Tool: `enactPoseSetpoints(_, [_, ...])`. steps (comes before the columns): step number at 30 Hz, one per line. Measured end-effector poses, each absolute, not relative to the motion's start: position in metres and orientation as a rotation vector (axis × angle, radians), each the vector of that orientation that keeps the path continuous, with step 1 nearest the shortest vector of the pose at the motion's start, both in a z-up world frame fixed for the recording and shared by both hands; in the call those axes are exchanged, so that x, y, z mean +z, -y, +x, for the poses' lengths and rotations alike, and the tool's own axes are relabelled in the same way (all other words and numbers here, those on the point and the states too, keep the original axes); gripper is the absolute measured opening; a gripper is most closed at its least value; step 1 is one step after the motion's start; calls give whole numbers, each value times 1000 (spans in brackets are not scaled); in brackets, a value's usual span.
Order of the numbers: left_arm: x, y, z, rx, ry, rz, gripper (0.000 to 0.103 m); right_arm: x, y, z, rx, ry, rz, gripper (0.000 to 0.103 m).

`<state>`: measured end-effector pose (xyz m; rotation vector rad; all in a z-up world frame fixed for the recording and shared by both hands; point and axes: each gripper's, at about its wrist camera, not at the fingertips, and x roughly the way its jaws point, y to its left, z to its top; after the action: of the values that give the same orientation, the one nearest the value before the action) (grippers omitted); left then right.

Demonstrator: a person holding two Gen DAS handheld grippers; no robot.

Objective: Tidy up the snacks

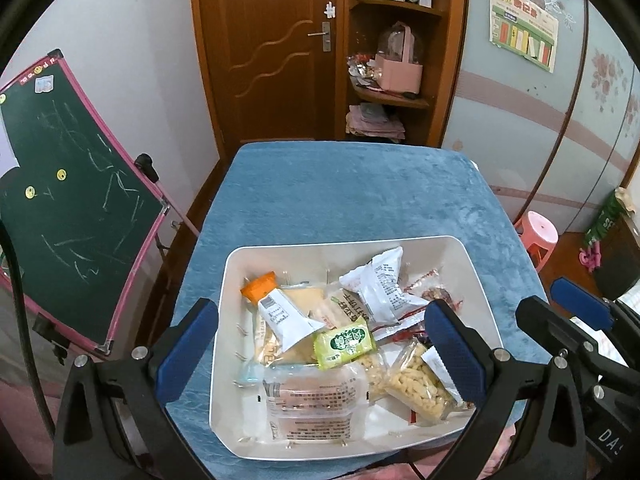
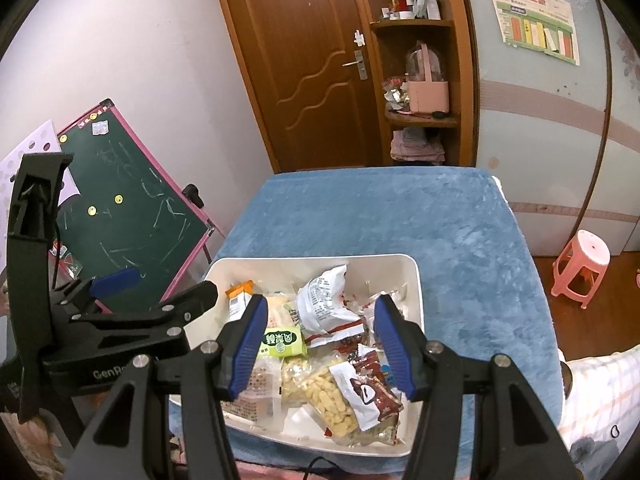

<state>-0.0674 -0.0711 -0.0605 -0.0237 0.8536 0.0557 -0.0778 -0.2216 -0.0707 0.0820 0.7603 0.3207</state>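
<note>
Left wrist view: the white bin [image 1: 476, 276] sits under both tools, heaped with loose snack packets. The left gripper [image 1: 320, 344] hangs spread wide and empty above it, one pad past the bin's left wall, the other over the puffed-corn bag [image 1: 416, 384]. The right gripper [image 2: 322, 344] is likewise parted and holds nothing, with the green packet [image 2: 284, 342] just inside its left pad.

The likely trouble, I judge, is slippery overlapping film. Closing on one wrapper could pinch its neighbour too, or drag the pile and tip the light bin. The two tools are close and might knock together.

Ahead of the grippers stretches the plush blue tablecloth [image 1: 344, 192], bare beyond the bin. Farther off stand a wooden door [image 1: 272, 52], a chalkboard [image 1: 68, 200] to the left and a pink stool [image 2: 582, 272] to the right.
</note>
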Motion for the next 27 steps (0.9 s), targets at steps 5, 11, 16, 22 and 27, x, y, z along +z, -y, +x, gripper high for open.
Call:
enactPoseSetpoints(5, [-64, 74, -66, 52, -861, -19, 103, -73, 224, -75, 314, -767, 88, 56])
enactPoseSetpoints(11, [-65, 77, -66, 43, -861, -6, 103, -74, 226, -74, 308, -774, 97, 56])
enactPoseSetpoints(16, [-65, 77, -67, 37, -853, -13, 103, -75, 227, -73, 306, -777, 99, 56])
enactPoseSetpoints(22, [-65, 78, -68, 39, -854, -11, 103, -76, 227, -72, 308, -779, 103, 56])
enactPoseSetpoints(27, [-64, 78, -67, 40, -853, -10, 103, -77, 229, -72, 305, -779, 104, 56])
